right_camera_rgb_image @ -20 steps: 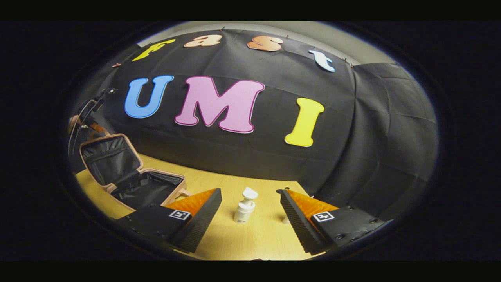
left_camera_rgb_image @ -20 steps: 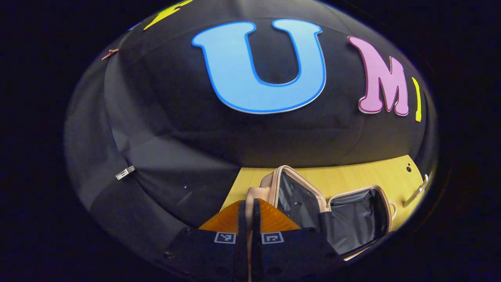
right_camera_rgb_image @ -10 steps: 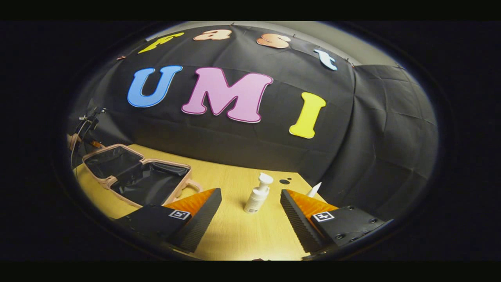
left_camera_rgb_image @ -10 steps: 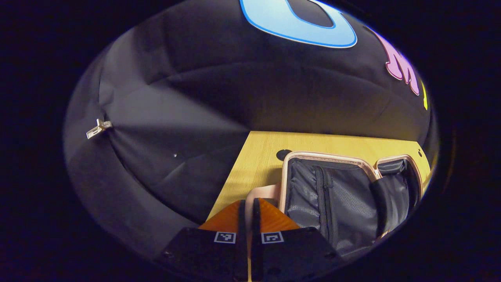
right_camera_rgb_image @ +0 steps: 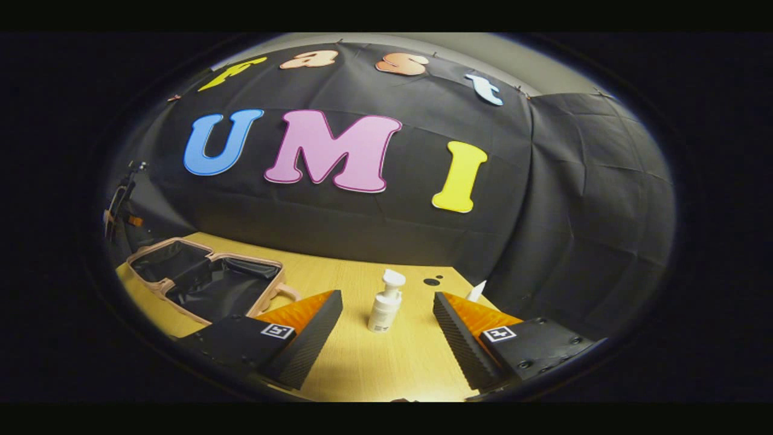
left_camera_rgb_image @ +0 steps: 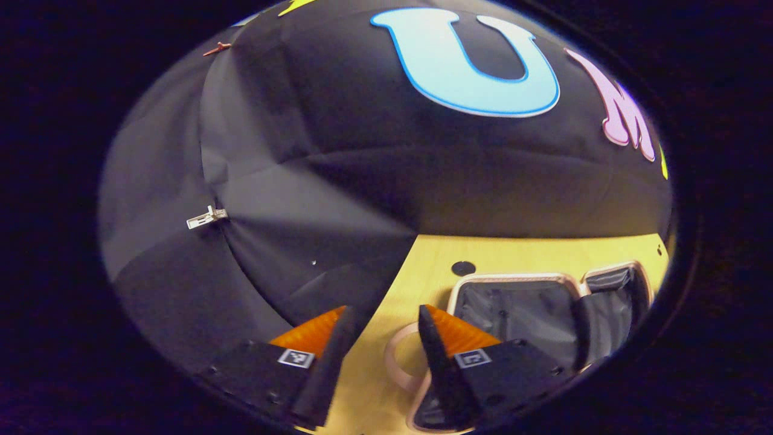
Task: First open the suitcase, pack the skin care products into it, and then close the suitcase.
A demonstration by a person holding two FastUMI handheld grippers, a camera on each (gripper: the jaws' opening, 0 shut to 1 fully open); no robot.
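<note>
Right gripper view, one suitcase (right_camera_rgb_image: pixel 205 284), one pump bottle (right_camera_rgb_image: pixel 384 302), one tube (right_camera_rgb_image: pixel 476 292)

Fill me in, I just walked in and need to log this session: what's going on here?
A person with two handheld grippers is packing skin care products. The pink suitcase lies open flat on the wooden table, nothing visible inside. The left gripper is open beside the suitcase handle. The right gripper is open, aimed at an upright white pump bottle. A second white item stands behind.

Wooden table (right_camera_rgb_image: pixel 362 368) — open suitcase (right_camera_rgb_image: pixel 205 284) lying flat, pump bottle (right_camera_rgb_image: pixel 384 302) upright.
</note>
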